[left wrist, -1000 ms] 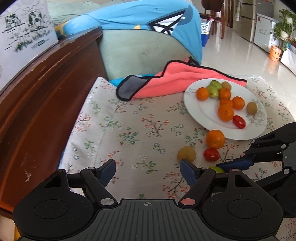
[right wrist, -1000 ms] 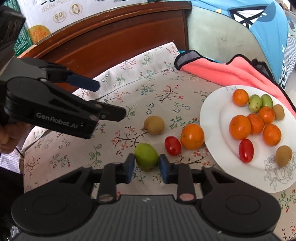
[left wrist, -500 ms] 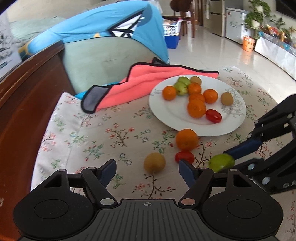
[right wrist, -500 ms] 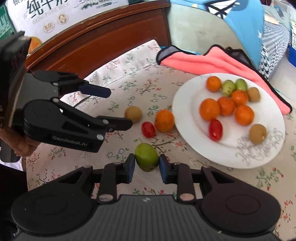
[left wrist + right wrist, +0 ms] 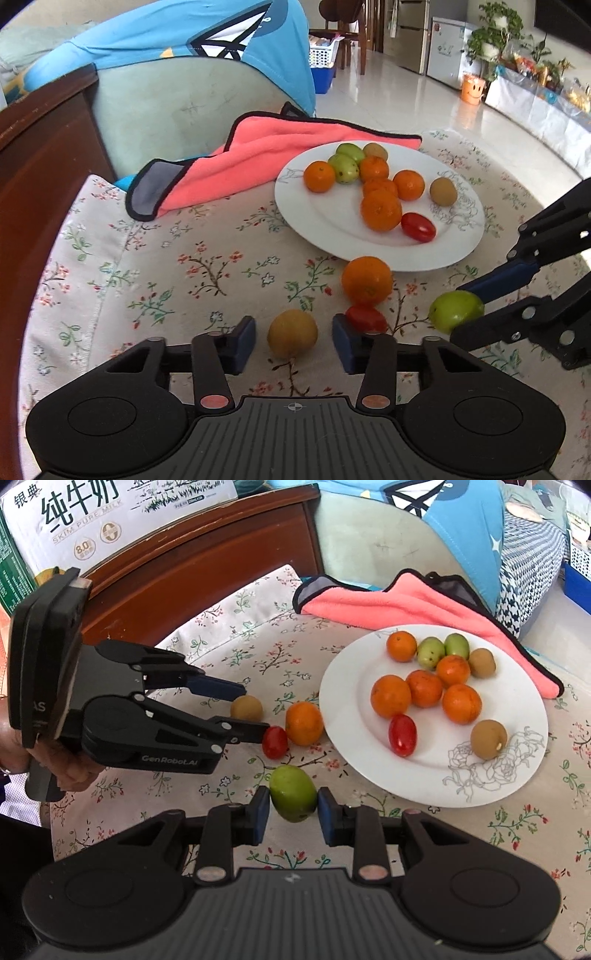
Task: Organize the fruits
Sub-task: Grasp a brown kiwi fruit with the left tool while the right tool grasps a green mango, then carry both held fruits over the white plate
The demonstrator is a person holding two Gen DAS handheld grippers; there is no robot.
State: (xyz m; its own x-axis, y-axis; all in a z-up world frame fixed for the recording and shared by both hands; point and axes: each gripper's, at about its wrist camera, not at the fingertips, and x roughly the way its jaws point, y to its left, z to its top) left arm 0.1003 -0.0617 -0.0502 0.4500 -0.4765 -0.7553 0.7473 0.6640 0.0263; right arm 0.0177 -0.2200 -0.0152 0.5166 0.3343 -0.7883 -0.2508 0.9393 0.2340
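My right fingers (image 5: 291, 808) pinch the green fruit (image 5: 293, 793) just short of the plate (image 5: 417, 771), while my left fingers (image 5: 293, 343), spread wide, should straddle the brown fruit (image 5: 292, 333) squarely before closing gently.

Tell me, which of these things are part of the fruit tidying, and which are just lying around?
Part of the job:
- green fruit in right gripper
- brown fruit between open left gripper
- loose orange
- loose tomato
- white plate

Lying about:
- pink cloth
- milk carton
- blue cushion
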